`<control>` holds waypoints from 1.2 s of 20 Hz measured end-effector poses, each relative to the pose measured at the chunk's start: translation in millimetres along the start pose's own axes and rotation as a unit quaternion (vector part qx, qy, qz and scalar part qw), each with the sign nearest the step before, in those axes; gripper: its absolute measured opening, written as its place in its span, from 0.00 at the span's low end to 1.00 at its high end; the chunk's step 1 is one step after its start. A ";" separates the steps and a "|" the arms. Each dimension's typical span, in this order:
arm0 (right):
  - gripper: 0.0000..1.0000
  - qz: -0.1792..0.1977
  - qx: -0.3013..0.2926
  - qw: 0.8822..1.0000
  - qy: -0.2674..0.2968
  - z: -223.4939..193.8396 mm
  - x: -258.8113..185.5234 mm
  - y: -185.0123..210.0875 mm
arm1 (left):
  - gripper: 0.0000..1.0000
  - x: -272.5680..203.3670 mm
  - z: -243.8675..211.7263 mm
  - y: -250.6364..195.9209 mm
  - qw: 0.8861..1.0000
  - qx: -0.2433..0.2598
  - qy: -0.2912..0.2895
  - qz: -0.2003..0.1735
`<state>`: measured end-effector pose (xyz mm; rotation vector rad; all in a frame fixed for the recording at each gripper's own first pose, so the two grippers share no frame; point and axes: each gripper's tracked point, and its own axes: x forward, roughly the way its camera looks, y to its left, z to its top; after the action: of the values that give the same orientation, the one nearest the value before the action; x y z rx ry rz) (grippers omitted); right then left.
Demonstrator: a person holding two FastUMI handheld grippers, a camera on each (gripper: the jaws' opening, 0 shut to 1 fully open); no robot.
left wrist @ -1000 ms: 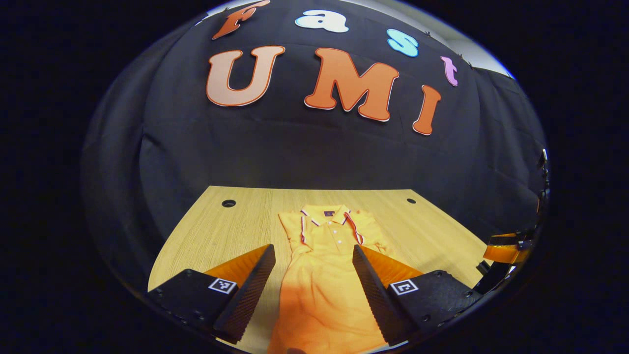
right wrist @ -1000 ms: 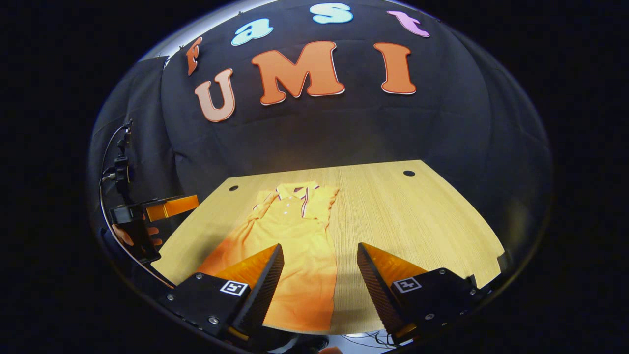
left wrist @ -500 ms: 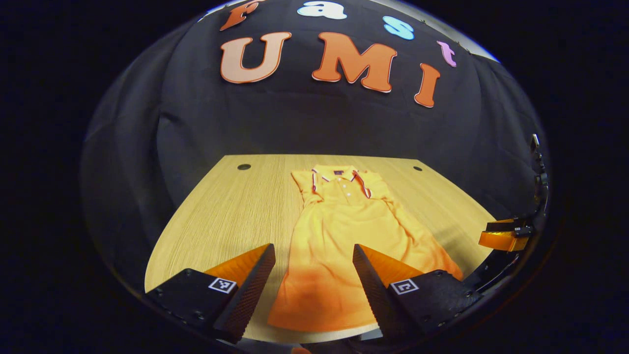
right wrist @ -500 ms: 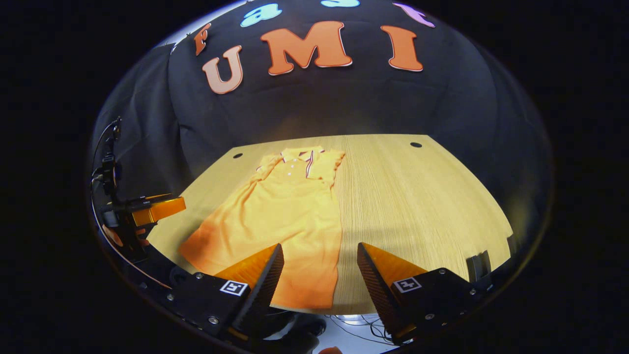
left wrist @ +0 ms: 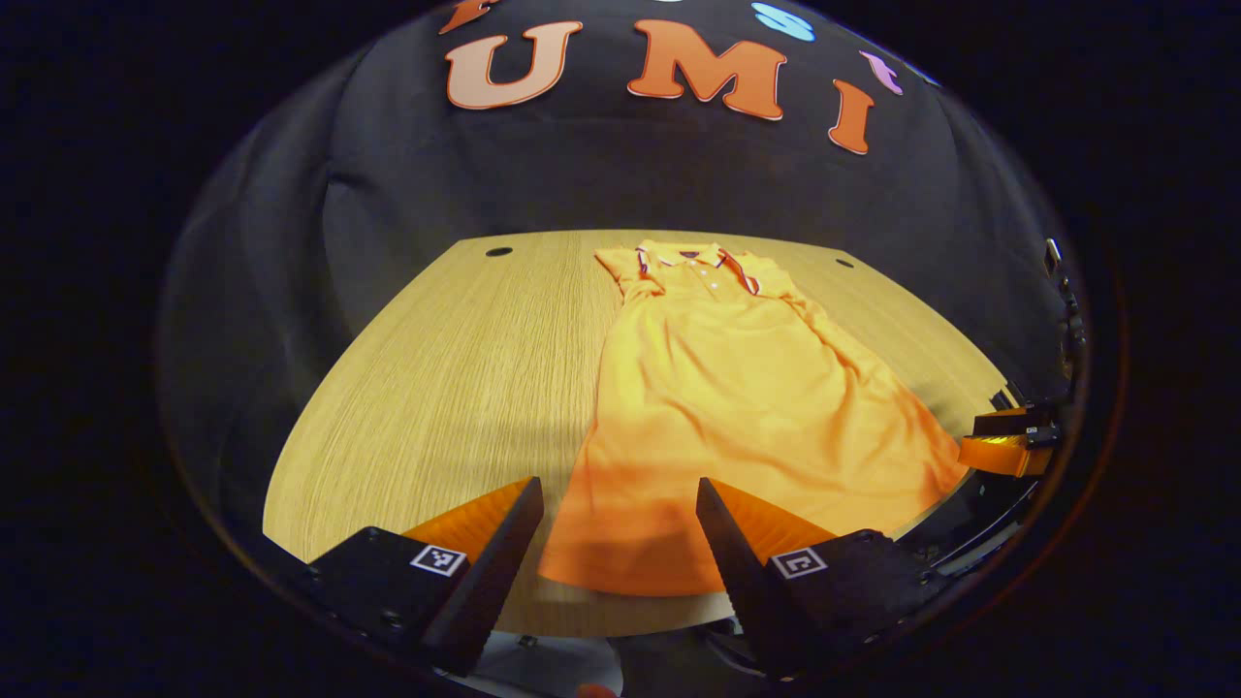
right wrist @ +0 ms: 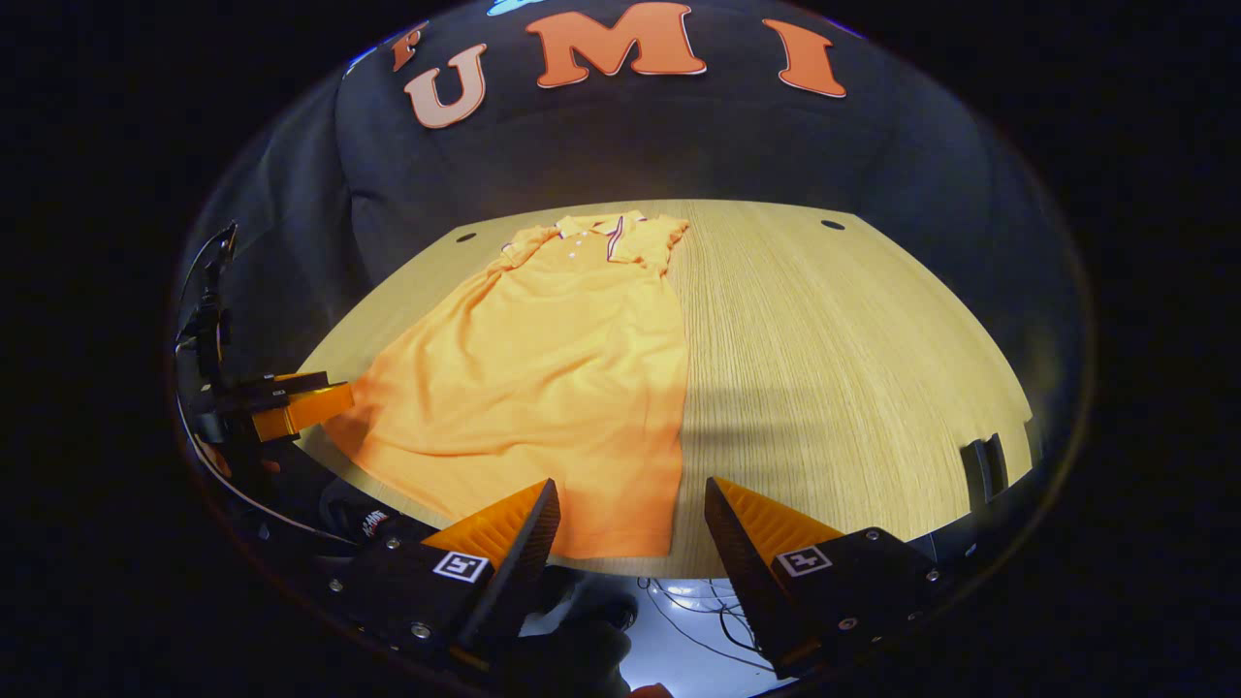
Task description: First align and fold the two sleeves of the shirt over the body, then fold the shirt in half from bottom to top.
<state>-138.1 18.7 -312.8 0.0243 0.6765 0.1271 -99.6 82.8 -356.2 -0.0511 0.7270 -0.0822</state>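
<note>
Now both grippers sit farther back and higher than a second ago, and the whole shirt has come into sight where only part of it showed before. In the left gripper view, going from the left of the frame, bare counter fills the left half; the shirt lies flat right of centre, collar at the top, hem at the bottom between the fingers. The left gripper hovers at the near edge, its fingers wide apart and empty, above the hem's left corner. At the far right edge the right gripper peeks in beside the hem's other corner.

In the right gripper view the left gripper shows at the left edge, the shirt left of centre, bare counter to the right. The right gripper also stands wide open with nothing held, over the hem's right corner.

Both sleeves appear already tucked over the body, so the pull-back likely sets up the bottom-to-top fold, each gripper taking one hem corner.
</note>
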 end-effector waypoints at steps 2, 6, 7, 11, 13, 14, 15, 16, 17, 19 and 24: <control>0.92 0.002 -0.005 1.000 0.007 -7.8 6.4 0.5 | 0.98 7.1 -9.4 -0.8 1.000 0.007 0.005 0.004; 0.92 0.004 -0.025 0.999 0.022 -21.4 12.5 2.6 | 0.98 10.0 -19.0 1.5 1.000 0.007 -0.002 0.007; 0.92 0.003 -0.027 1.000 0.012 -16.9 14.6 4.2 | 0.99 9.8 -23.1 2.6 1.000 0.012 0.004 0.004; 0.90 -0.009 -0.041 0.999 0.000 -17.2 16.2 5.2 | 0.98 6.8 -24.5 -1.0 1.000 0.011 -0.027 -0.002; 0.78 -0.004 -0.045 0.999 0.002 -17.2 19.5 10.3 | 0.77 11.3 -17.8 -16.4 0.999 0.017 -0.033 -0.008; 0.70 -0.011 -0.038 0.999 0.004 -16.6 19.4 10.5 | 0.65 14.3 -17.6 -30.3 0.999 0.024 -0.036 -0.015; 0.57 -0.021 -0.028 0.999 0.012 -15.9 22.0 8.2 | 0.44 16.7 -18.0 -36.1 0.999 0.031 -0.035 -0.009; 0.48 -0.030 -0.014 0.999 0.016 -14.7 25.0 8.4 | 0.22 20.4 -15.2 -38.7 0.998 0.047 -0.034 0.004; 0.30 -0.038 -0.005 0.999 0.020 -13.7 26.5 7.4 | 0.07 20.4 -15.2 -40.8 0.998 0.061 -0.021 0.013; 0.16 -0.030 0.010 0.999 0.031 -14.7 25.4 9.7 | 0.07 19.1 -14.6 -55.8 0.999 0.042 0.000 -0.011; 0.16 -0.023 0.039 0.997 0.056 -17.0 22.0 6.6 | 0.01 23.1 -14.2 -57.6 0.998 -0.026 0.049 -0.038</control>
<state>-132.5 27.6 -339.3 0.0762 0.7941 0.0575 -95.1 23.0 -377.7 -0.1255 0.8261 -0.1396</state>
